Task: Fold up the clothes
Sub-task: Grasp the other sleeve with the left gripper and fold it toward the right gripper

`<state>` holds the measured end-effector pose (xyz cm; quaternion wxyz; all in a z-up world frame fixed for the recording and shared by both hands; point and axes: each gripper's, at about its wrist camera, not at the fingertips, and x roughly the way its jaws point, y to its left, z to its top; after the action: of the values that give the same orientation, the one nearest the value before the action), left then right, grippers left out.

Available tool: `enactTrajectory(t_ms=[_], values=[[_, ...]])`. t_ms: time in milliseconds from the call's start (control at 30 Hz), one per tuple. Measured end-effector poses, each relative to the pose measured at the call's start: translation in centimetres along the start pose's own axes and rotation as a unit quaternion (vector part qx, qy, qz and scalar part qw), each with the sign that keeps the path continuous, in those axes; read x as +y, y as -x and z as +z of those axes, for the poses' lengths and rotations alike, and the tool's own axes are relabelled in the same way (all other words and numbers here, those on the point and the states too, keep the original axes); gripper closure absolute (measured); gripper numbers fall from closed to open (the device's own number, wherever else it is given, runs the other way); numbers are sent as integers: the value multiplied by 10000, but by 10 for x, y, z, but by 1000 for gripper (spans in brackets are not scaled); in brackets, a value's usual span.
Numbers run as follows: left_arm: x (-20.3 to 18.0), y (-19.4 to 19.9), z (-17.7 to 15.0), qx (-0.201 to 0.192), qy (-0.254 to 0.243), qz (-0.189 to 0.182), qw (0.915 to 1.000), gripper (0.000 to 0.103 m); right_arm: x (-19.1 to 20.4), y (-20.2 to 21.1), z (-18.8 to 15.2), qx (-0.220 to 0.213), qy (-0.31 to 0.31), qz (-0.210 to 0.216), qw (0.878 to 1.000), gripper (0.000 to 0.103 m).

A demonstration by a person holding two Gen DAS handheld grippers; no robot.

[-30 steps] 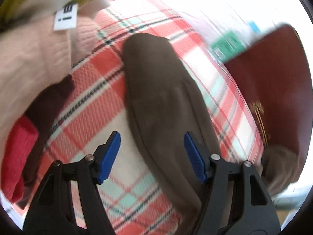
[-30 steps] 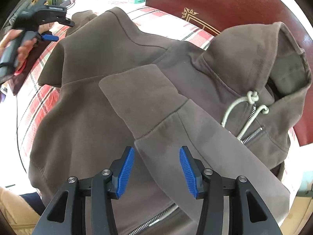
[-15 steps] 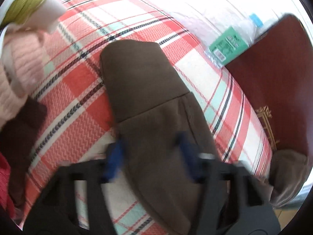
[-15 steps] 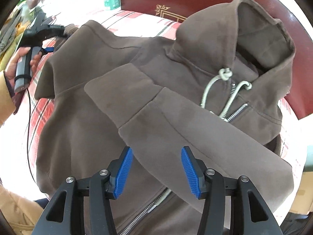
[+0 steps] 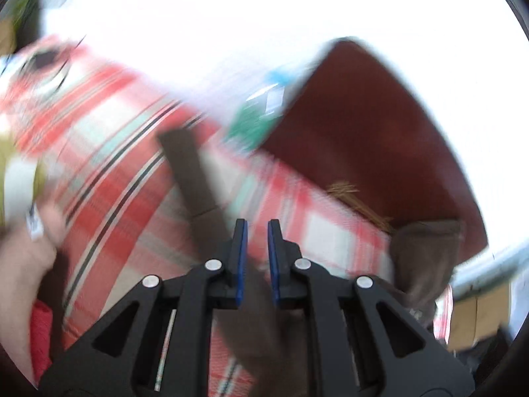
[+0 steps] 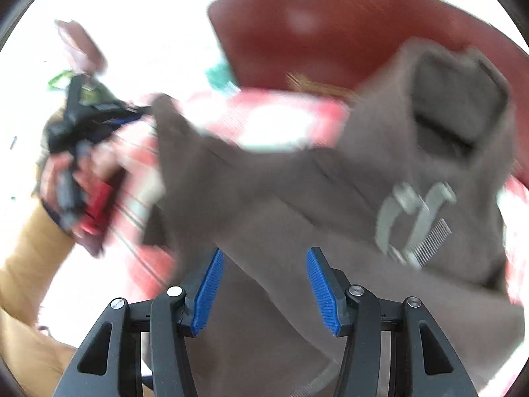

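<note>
A brown zip hoodie (image 6: 330,205) lies on a red plaid cloth (image 5: 125,178), its hood (image 6: 463,112) against a dark red headboard. One sleeve is folded across its chest. My left gripper (image 5: 254,231) is shut on the other sleeve (image 5: 195,172) and lifts it off the cloth; it also shows in the right wrist view (image 6: 99,115) with the sleeve stretched from it. My right gripper (image 6: 264,261) is open and empty, just above the hoodie's body. Both views are blurred by motion.
A dark red headboard (image 5: 380,132) stands behind the bed. A pile of pink and red clothes (image 5: 26,264) lies at the left. A green-labelled pack (image 5: 261,112) sits near the headboard. The person's arm in a yellow sleeve (image 6: 29,264) is at the left.
My left gripper closed on the outstretched sleeve and is lifting it off the cloth. My right gripper stayed open and shifted toward the hood.
</note>
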<state>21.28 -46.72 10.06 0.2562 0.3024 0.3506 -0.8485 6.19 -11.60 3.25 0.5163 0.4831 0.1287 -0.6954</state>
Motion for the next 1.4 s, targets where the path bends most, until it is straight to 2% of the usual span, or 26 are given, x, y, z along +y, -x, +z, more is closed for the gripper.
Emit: enactTrajectory(t_ms=[33, 100, 167, 300, 367, 467, 567, 633, 700, 733, 767, 867, 933, 1000, 1167, 1233, 1267, 1300, 1400], values=[[-10, 2, 2, 0, -175, -77, 9998, 89, 8, 0, 8, -65, 29, 178, 9998, 38], [-22, -5, 4, 79, -456, 233, 9987, 89, 24, -15, 30, -32, 143, 379, 9992, 38], [-20, -9, 1, 250, -446, 348, 9981, 89, 38, -27, 44, -5, 255, 488, 9985, 38], [27, -6, -19, 385, 517, 779, 9949, 87, 53, -43, 52, 92, 309, 732, 9968, 38], [51, -18, -32, 623, 825, 1130, 9882, 87, 53, -50, 46, 239, 271, 778, 9963, 37], [81, -47, -53, 1125, 1161, 1631, 9733, 86, 47, -59, 35, 469, 142, 812, 9955, 37], [102, -66, -64, 1416, 1578, 1618, 9638, 86, 42, -69, 27, 696, 54, 753, 9947, 37], [107, -70, -65, 1292, 1711, 1543, 9645, 79, 43, -70, 23, 747, 31, 729, 9945, 37], [105, -66, -65, 1120, 1848, 1355, 9669, 61, 38, -72, 23, 773, 27, 728, 9943, 37], [103, -64, -64, 1019, 1876, 1270, 9687, 41, 37, -71, 22, 787, 21, 734, 9942, 37], [100, -61, -64, 867, 1834, 1296, 9706, 27, 36, -72, 21, 812, 9, 733, 9940, 37], [96, -56, -60, 616, 1746, 1408, 9726, 24, 35, -75, 17, 891, -29, 728, 9934, 37], [101, -57, -58, 571, 1835, 1356, 9719, 24, 34, -78, 15, 942, -50, 706, 9930, 36], [109, -69, -56, 711, 1905, 1330, 9700, 24, 34, -80, 13, 974, -63, 678, 9929, 36], [110, -82, -39, 498, 1868, 1147, 9744, 17, 35, -81, 13, 978, -52, 676, 9929, 36], [109, -88, -33, 528, 1790, 1064, 9766, 22, 35, -80, 15, 938, -50, 677, 9933, 36], [107, -89, -30, 582, 1716, 1002, 9783, 48, 35, -80, 18, 910, -26, 696, 9934, 36], [105, -89, -28, 634, 1652, 888, 9802, 90, 36, -80, 21, 881, 0, 717, 9935, 36], [97, -87, -23, 786, 1476, 475, 9848, 92, 40, -81, 35, 755, 53, 833, 9936, 36]])
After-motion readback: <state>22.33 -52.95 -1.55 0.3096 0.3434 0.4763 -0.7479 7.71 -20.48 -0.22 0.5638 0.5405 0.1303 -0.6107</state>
